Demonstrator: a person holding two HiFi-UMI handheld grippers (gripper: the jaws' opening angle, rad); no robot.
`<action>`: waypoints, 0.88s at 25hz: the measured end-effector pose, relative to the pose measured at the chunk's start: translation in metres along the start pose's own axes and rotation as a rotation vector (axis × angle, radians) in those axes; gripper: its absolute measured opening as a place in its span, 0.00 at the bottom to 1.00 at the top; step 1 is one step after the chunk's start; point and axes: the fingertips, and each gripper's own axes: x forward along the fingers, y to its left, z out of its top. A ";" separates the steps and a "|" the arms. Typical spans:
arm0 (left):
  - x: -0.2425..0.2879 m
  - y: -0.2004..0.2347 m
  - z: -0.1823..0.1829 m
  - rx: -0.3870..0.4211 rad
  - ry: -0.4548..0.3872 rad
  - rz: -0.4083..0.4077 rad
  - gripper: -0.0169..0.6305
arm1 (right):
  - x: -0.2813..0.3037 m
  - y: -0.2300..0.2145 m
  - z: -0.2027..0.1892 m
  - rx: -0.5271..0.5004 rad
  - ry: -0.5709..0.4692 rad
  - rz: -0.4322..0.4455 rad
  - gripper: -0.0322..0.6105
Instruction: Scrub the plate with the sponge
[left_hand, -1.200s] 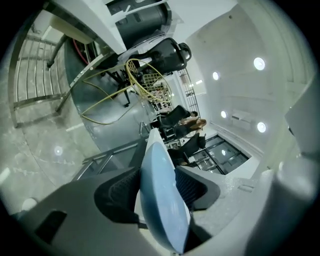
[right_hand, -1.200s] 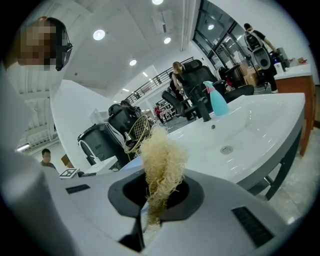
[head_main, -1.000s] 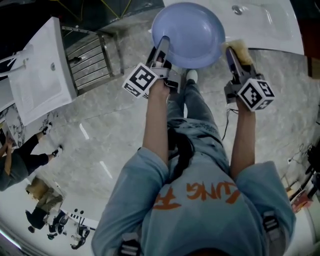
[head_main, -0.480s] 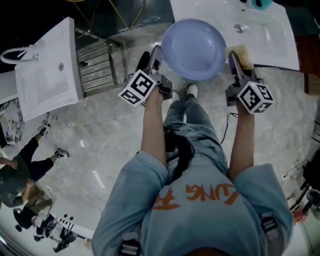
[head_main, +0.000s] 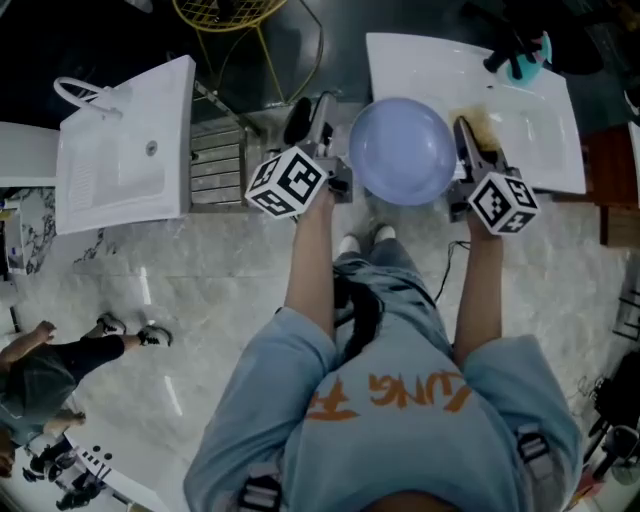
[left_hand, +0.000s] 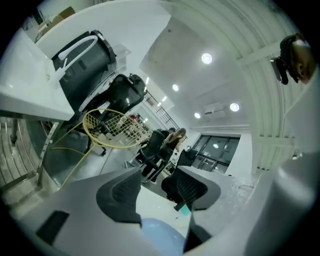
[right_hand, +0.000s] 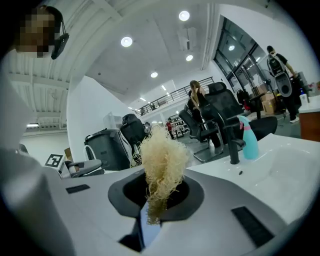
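Right tool (head_main: 464, 132) higher, seemingly near level.

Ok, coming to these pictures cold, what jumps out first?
The blue plate stands out first. It is held up in mid-air in front of the person, over the near edge of the white sink, with its left rim between the jaws of the left gripper, which have just been closing. Next comes the frizzy straw-coloured sponge clamped in the right gripper, right beside the plate's right rim.
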 end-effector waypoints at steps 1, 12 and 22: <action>0.000 -0.004 0.010 0.014 -0.020 -0.005 0.35 | 0.003 0.005 0.008 -0.008 -0.012 0.009 0.10; 0.020 -0.050 0.116 0.170 -0.207 -0.055 0.15 | 0.050 0.050 0.106 -0.129 -0.147 0.067 0.10; 0.051 -0.112 0.157 0.375 -0.244 -0.070 0.03 | 0.073 0.076 0.186 -0.199 -0.263 0.015 0.10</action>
